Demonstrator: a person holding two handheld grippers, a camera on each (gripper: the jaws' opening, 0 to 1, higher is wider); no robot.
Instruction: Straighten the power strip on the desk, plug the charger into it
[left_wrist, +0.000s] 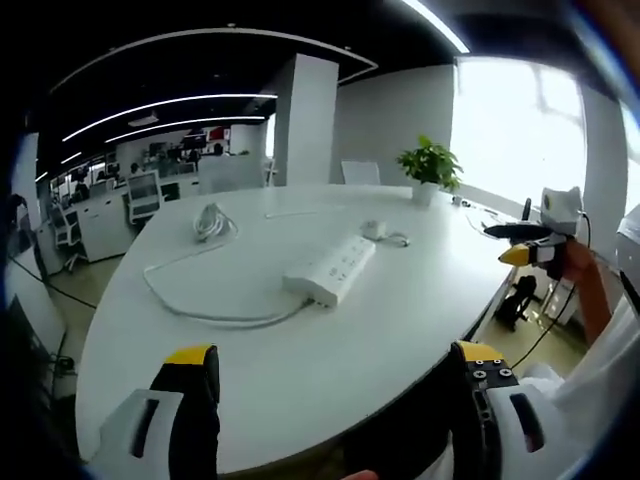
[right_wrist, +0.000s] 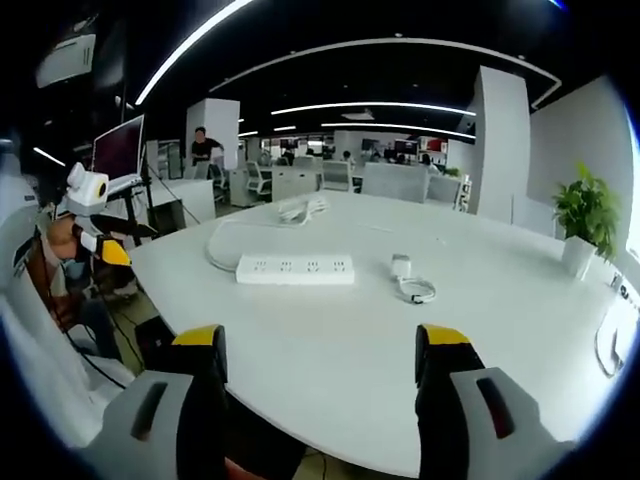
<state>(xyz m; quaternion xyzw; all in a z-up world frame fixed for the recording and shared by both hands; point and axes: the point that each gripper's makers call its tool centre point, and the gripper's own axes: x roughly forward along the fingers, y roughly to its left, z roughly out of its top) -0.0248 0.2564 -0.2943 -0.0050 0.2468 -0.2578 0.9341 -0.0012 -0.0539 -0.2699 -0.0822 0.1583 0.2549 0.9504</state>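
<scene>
A white power strip (left_wrist: 332, 271) (right_wrist: 296, 269) lies on the round white table (left_wrist: 300, 360) (right_wrist: 330, 350), its white cord (left_wrist: 200, 300) (right_wrist: 222, 240) looping back to a coiled bundle (left_wrist: 211, 220) (right_wrist: 302, 207). A small white charger (left_wrist: 376, 231) (right_wrist: 402, 267) with a short looped cable lies just past the strip. My left gripper (left_wrist: 335, 365) is open at the table's near edge, nothing between its jaws. My right gripper (right_wrist: 325, 350) is open too, also holding nothing; it shows from the side as the right gripper (left_wrist: 535, 245), and the left gripper (right_wrist: 100, 240) shows likewise.
A potted green plant (left_wrist: 430, 165) (right_wrist: 585, 215) stands at the table's far side. Office chairs (right_wrist: 395, 182) and desks sit beyond the table. A white pillar (left_wrist: 305, 120) (right_wrist: 498, 140) rises behind. A person (right_wrist: 203, 148) stands far back by a monitor (right_wrist: 118, 150).
</scene>
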